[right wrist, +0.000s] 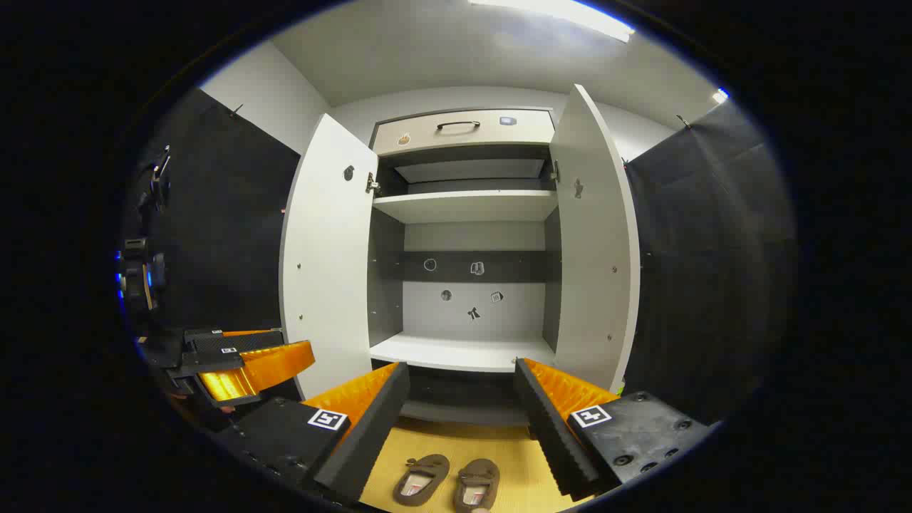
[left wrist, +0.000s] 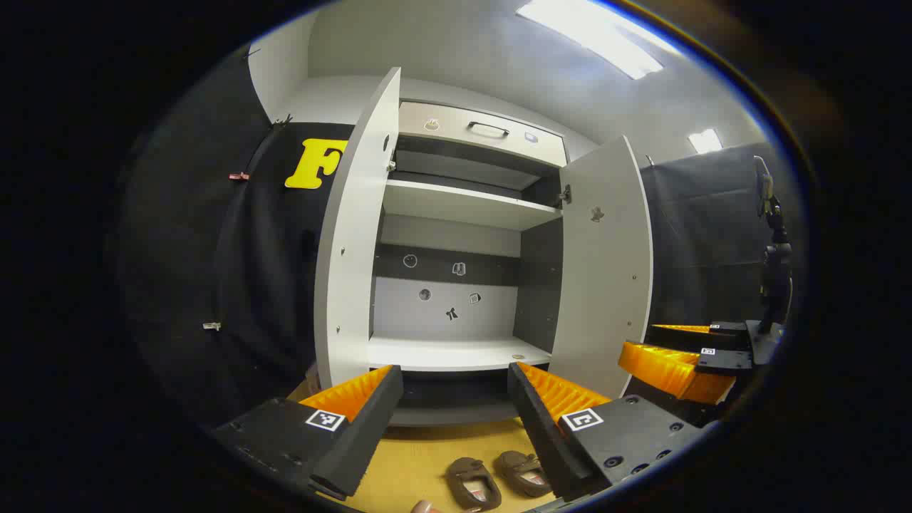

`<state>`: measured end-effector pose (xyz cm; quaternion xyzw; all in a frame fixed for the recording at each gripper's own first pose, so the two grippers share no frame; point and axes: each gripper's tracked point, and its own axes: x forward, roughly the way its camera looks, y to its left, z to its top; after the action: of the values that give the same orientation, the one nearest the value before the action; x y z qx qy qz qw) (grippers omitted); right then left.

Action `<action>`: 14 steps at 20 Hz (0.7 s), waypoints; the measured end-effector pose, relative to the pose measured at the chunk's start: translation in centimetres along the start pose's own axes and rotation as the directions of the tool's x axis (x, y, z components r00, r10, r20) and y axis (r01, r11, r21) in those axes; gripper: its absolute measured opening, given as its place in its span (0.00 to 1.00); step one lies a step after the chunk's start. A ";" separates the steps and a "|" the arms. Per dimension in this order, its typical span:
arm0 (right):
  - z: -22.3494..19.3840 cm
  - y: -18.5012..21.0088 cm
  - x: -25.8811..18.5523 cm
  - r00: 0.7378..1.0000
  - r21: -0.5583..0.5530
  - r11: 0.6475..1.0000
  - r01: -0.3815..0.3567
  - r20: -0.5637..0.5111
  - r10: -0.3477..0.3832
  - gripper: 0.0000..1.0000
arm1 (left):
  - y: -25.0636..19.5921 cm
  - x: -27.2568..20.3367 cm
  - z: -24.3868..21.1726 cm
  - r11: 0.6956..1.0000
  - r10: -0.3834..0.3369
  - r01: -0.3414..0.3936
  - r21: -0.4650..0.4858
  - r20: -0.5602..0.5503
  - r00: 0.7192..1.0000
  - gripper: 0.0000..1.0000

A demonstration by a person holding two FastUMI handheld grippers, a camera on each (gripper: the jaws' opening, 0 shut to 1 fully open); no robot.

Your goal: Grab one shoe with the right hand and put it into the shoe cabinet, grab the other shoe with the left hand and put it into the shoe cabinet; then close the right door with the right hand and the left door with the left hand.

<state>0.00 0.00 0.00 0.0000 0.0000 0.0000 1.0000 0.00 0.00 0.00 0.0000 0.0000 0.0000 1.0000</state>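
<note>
the left gripper (left wrist: 454, 399) and right gripper (right wrist: 462, 399) are both spread wide with nothing between their fingers, held side by side above the floor. just beyond them two brown shoes (right wrist: 445, 481) lie together on the yellow mat (right wrist: 456, 442) before the shoe cabinet (right wrist: 463, 206). farther back, its left door (right wrist: 324, 249) and right door (right wrist: 595, 242) stand swung open, the lower shelf (right wrist: 459, 353) bare.

Shoe cabinet (right wrist: 463, 214) is looking like smooth matt laminate board, the shoes (right wrist: 445, 481) are looking soft and suede-ish, and they're sitting on a woven-looking mat (right wrist: 463, 438).
</note>
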 end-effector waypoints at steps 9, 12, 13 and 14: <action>-0.3 -0.8 -0.8 0.999 -0.018 0.999 0.032 -0.013 -0.032 0.98 | -0.6 0.0 -0.4 1.000 -0.010 0.011 0.021 -0.009 1.000 0.94; -0.4 -0.8 -0.9 0.999 -0.025 0.999 0.033 -0.015 -0.034 0.98 | -0.9 0.2 -0.6 1.000 -0.025 0.025 0.018 -0.011 1.000 0.95; -0.6 -0.7 -0.9 0.999 -0.024 0.999 0.030 -0.019 -0.030 0.98 | -0.9 0.2 -0.6 0.999 -0.028 0.028 0.017 -0.010 1.000 0.95; -0.6 -0.7 -0.9 0.999 -0.026 0.999 0.032 -0.020 -0.032 0.98 | -0.9 0.2 -0.5 0.999 -0.032 0.032 0.016 -0.009 0.999 0.94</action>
<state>-0.86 -0.67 -0.60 -0.0126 0.0103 -0.0161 0.9997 0.21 -0.95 -0.52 0.0081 0.0046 -0.0160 0.9998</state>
